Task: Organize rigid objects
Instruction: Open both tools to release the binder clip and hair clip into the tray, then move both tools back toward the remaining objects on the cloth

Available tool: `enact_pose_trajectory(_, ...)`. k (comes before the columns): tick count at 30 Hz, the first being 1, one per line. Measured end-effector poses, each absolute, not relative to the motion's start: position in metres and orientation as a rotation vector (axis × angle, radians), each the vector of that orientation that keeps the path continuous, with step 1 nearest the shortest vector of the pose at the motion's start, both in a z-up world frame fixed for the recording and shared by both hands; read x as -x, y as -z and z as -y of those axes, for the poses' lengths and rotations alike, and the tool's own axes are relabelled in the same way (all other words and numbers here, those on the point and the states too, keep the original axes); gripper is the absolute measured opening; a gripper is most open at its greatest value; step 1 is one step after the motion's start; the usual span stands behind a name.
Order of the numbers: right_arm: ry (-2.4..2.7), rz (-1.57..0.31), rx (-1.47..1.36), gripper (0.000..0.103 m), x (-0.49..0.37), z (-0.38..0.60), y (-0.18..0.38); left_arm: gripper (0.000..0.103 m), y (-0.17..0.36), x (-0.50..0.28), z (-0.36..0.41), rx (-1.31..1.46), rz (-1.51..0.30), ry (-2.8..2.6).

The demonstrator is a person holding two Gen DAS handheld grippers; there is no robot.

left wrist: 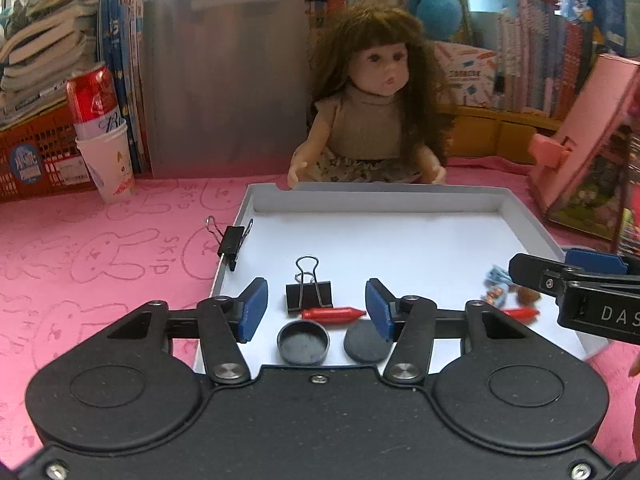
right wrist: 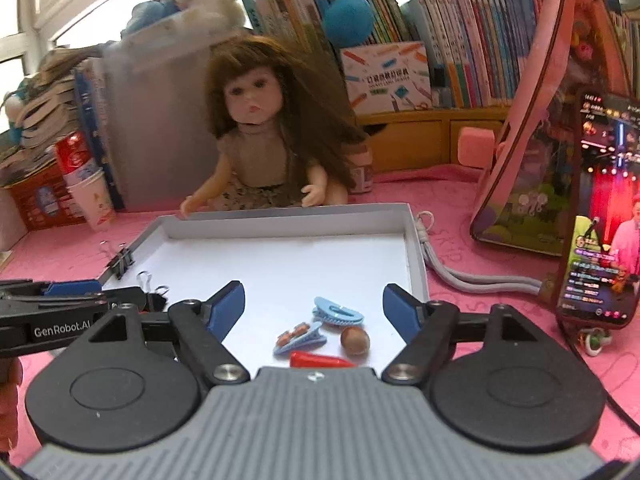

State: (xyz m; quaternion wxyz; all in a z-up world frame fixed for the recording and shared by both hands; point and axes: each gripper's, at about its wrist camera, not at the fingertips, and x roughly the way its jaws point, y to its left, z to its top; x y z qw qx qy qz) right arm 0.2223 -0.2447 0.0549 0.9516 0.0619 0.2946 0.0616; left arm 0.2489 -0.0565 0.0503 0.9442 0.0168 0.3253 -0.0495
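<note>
Shallow white tray [left wrist: 460,200] on a pink rabbit-print cloth [left wrist: 100,248], a doll [left wrist: 376,96] seated at its 12 o'clock edge. Left gripper [left wrist: 316,306], jaws wide and empty, hovers over the tray's 7 o'clock corner, framing a black binder clip [left wrist: 309,294], a red crayon [left wrist: 333,314], a round black cap [left wrist: 303,342] and a dark disc [left wrist: 366,342]. A second binder clip [left wrist: 232,240] grips the 9 o'clock rim. Right gripper [right wrist: 314,306], also wide and empty, frames two blue hair clips [right wrist: 338,314], a brown nut [right wrist: 355,341] and another red crayon [right wrist: 320,360]. A phone [right wrist: 600,216] stands at 3 o'clock.
</note>
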Motion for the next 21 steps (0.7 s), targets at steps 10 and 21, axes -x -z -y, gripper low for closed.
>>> enact_pose_trajectory(10, -0.191, -0.564, -0.081, 0.088, -0.180, 0.237, -0.064, 0.058, -0.059, -0.194, 0.048, -0.042, -0.633, 0.174)
enact_pose_trajectory(21, -0.257, -0.550, -0.034, 0.096, -0.137, 0.222, -0.063, 0.074, -0.056, -0.143, 0.042, -0.063, -0.613, 0.248)
